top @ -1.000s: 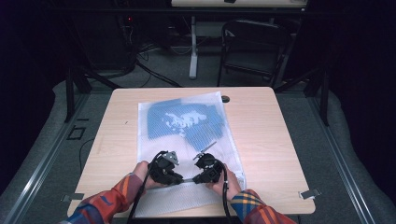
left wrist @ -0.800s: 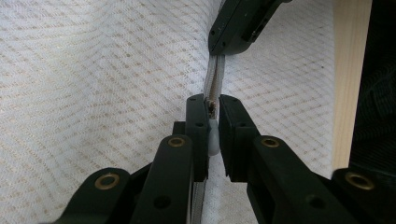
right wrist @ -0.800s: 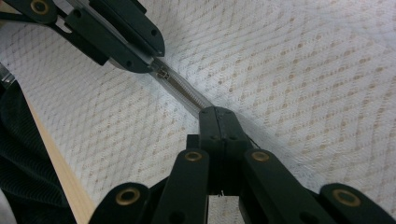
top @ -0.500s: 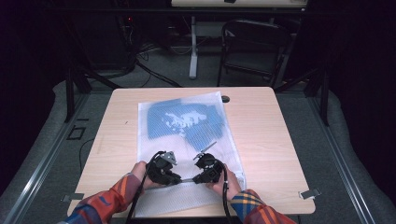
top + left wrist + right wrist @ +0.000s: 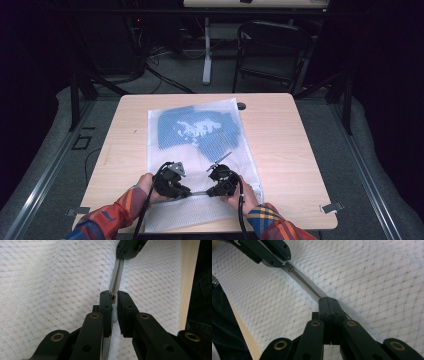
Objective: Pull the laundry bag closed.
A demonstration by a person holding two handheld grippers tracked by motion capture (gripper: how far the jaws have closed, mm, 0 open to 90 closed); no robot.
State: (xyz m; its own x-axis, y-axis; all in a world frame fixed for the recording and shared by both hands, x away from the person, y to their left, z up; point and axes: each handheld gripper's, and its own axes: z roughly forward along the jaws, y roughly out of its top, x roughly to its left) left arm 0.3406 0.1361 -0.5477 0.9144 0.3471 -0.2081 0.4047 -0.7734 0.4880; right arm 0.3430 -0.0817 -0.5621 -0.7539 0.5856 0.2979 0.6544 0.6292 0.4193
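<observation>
Both tools, left tool (image 5: pixel 114 302) and right tool (image 5: pixel 329 305), pinch the zipper (image 5: pixel 308 288).

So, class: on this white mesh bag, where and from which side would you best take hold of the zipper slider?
Grip the small pull on the zipper, coming along the zipper line as the left gripper does: it stands up off the flat mesh bag, so the jaws can close across it.

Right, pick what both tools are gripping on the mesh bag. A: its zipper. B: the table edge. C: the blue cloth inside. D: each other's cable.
A: the left tool pinches the slider and the right tool clamps the zipper tape across the mesh bag.
</observation>
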